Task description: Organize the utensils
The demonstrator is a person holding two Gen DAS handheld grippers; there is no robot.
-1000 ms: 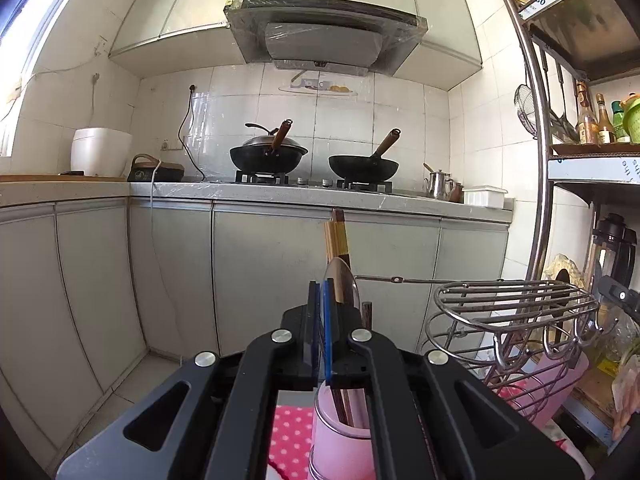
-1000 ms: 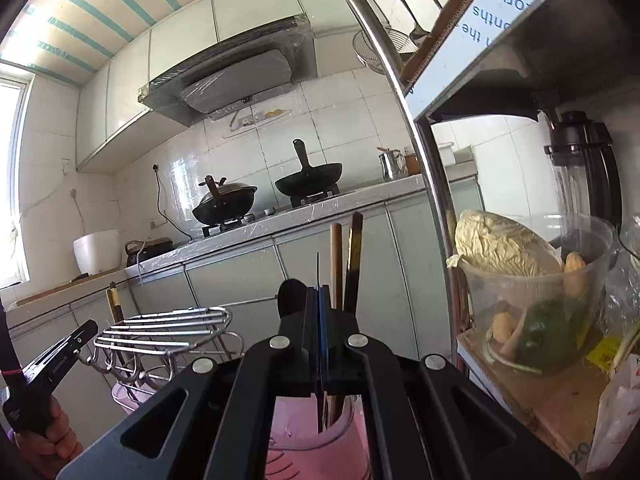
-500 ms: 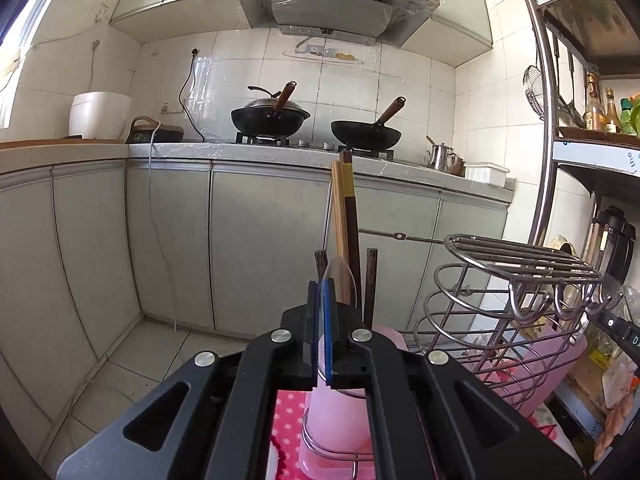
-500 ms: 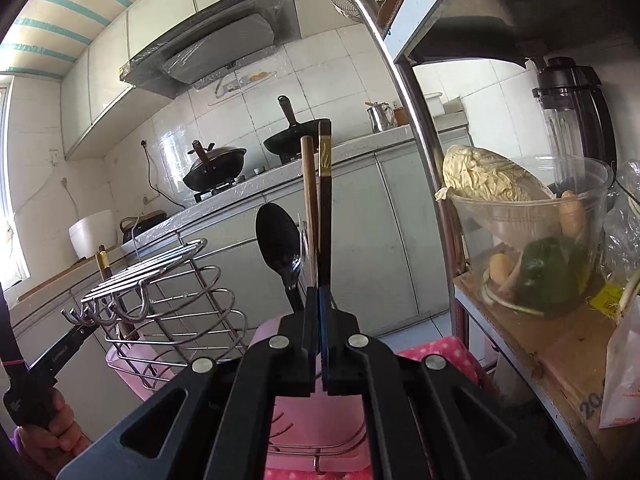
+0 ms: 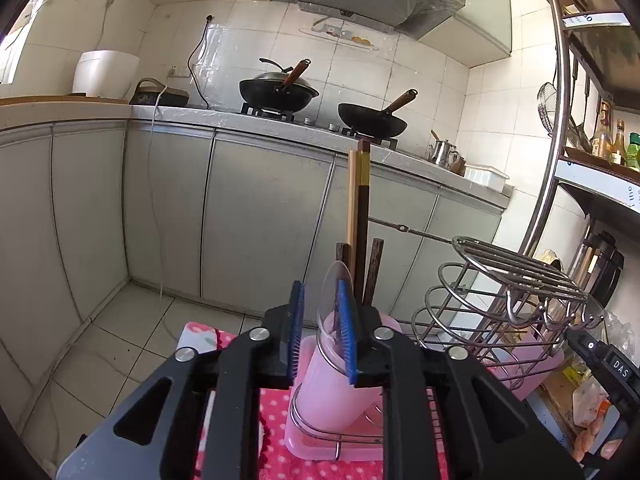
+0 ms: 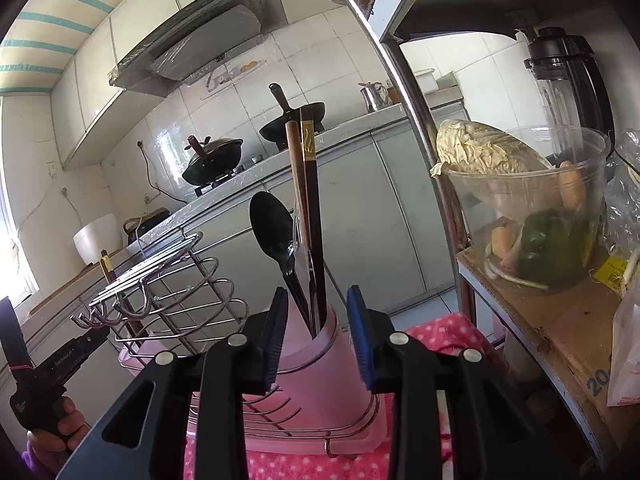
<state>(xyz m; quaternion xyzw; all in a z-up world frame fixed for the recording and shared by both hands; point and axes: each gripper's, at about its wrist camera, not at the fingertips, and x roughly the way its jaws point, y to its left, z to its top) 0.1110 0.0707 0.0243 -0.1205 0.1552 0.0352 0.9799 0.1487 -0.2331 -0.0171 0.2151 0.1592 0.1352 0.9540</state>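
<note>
Left wrist view: "DAS" on black handle [image 5: 618, 364] beside rack [image 5: 516, 276].

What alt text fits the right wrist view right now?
The right claw is opening over a pink utensil cup holding a black spoon and chopsticks. A wire rack stands left; a vegetable bowl sits right.

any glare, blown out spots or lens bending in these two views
Left wrist view: the window at the left edge is blown out, the shelf post bows from fisheye, corners go black. Right wrist view: glare on the wall tiles, the post curves strongly; the spoon stays sharp.
</note>
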